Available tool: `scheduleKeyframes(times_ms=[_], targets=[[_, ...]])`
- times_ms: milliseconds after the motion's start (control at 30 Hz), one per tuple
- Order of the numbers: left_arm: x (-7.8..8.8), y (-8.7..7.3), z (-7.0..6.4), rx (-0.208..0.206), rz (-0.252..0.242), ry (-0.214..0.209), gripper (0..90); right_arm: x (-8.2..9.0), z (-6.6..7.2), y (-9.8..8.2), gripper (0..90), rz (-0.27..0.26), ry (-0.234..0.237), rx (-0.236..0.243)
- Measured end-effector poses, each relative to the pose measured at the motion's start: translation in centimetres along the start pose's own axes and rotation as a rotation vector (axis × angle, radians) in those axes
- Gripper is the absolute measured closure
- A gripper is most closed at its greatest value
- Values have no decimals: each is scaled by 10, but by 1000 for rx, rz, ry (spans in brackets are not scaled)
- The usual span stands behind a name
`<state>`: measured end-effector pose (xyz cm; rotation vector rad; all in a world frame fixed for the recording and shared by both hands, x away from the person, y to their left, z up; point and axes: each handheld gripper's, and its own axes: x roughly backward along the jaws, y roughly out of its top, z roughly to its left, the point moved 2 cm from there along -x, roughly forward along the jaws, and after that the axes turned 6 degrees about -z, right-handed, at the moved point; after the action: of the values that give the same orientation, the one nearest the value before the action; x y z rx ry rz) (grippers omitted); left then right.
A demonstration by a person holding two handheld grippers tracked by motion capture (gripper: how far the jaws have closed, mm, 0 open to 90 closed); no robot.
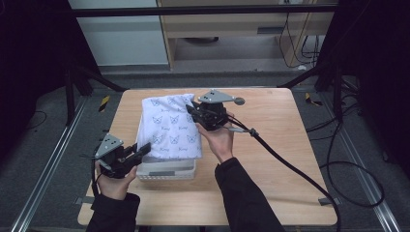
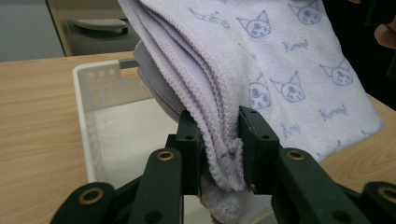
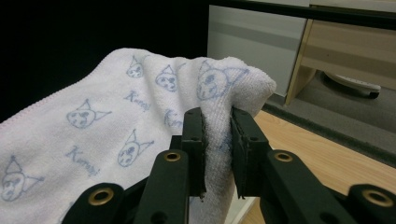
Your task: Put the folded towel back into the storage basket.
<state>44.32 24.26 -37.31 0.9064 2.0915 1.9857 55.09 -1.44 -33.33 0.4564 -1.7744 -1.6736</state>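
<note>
A folded pale lilac towel [image 1: 169, 126] printed with small cat faces hangs stretched between my two grippers over a white perforated basket [image 1: 167, 170]. My left gripper [image 1: 144, 148] is shut on the towel's near left corner, where the folded layers [image 2: 219, 140] are pinched between its jaws above the basket's open inside [image 2: 126, 135]. My right gripper [image 1: 191, 109] is shut on the towel's far right corner; in the right gripper view the cloth [image 3: 217, 126] bunches between the jaws and the towel [image 3: 93, 135] slopes away to the left.
The light wooden table [image 1: 270, 145] has bare surface to the right of the basket and in front of it. A thick black cable [image 1: 290, 166] trails from the right gripper across the table's right side. Dark frame posts and a cabinet stand beyond the far edge.
</note>
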Motion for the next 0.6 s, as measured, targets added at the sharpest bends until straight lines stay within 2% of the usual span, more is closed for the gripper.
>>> scheduleKeyframes(times_ms=[267,433,600], targets=[[-2,-5,13,8,24,38,704,-20,6,-6,772,18,8,10],[-5,-9,20,21,34,51,704,-29,6,-11,771,23,15,-18],[-9,-12,24,16,48,62,704,-36,5,-16,772,33,17,-24]])
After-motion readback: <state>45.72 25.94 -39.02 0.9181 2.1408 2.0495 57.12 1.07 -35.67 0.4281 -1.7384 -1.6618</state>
